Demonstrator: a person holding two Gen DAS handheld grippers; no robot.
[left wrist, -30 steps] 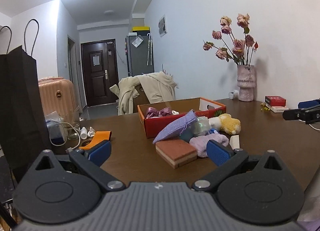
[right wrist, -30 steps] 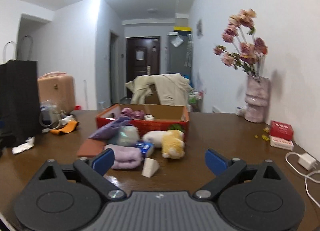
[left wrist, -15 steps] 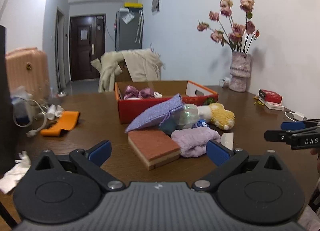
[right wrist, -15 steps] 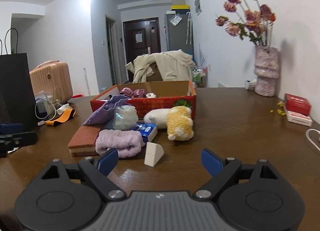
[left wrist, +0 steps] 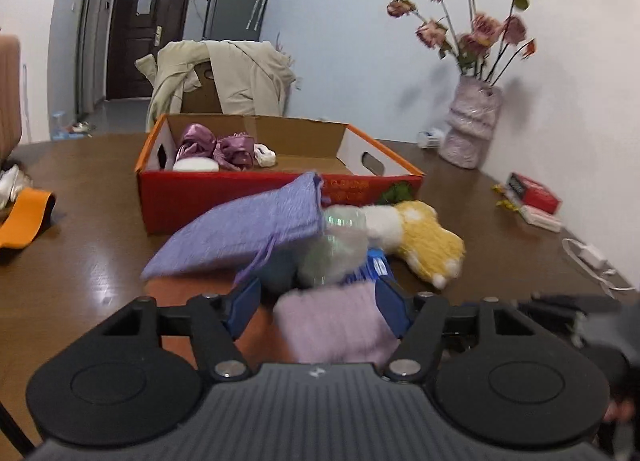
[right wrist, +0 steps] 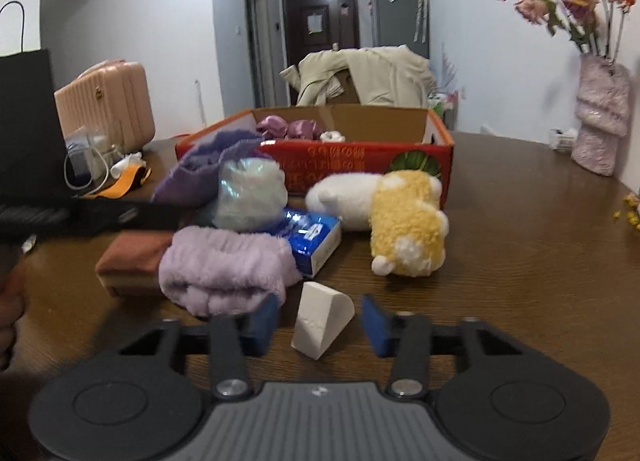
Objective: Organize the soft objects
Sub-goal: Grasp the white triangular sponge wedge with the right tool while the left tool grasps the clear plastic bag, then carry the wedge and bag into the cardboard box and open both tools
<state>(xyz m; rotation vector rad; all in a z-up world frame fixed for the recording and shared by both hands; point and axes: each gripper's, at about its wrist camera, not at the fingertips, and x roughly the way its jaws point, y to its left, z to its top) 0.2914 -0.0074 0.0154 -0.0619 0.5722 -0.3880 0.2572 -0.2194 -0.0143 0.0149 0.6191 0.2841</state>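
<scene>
Lilac and fuzzy, the rolled plush cloth [left wrist: 336,325] sits straight ahead of my left claw [left wrist: 318,307], between its blue pads; the jaws are closing, and I cannot tell whether the pads press on it yet. Its long axis runs left to right across the right wrist view, so the left claw takes it across the short way. My right claw [right wrist: 318,321] is closing too, around the white foam wedge [right wrist: 322,319], which stands on the brown wooden worktop [right wrist: 520,261] between the pads with gaps on both sides — not gripped yet. The wedge lies just in front of the cloth's right end, so each hand has the nearer thing.

Beyond them the red cardboard box [left wrist: 240,197] waits, open at the top, dead ahead of both claws; I judge that is where the soft things go.

Counted outside the box: one lilac cloth, one white wedge, one yellow-and-white plush toy [right wrist: 400,229], one purple fabric pouch [left wrist: 248,229], one pale iridescent bundle [right wrist: 250,193], one blue-and-white packet [right wrist: 314,237], one reddish-brown block [right wrist: 132,261]. Inside — two mauve satin pieces [left wrist: 216,145] and one white pad [left wrist: 196,164], as far as I can see.
</scene>
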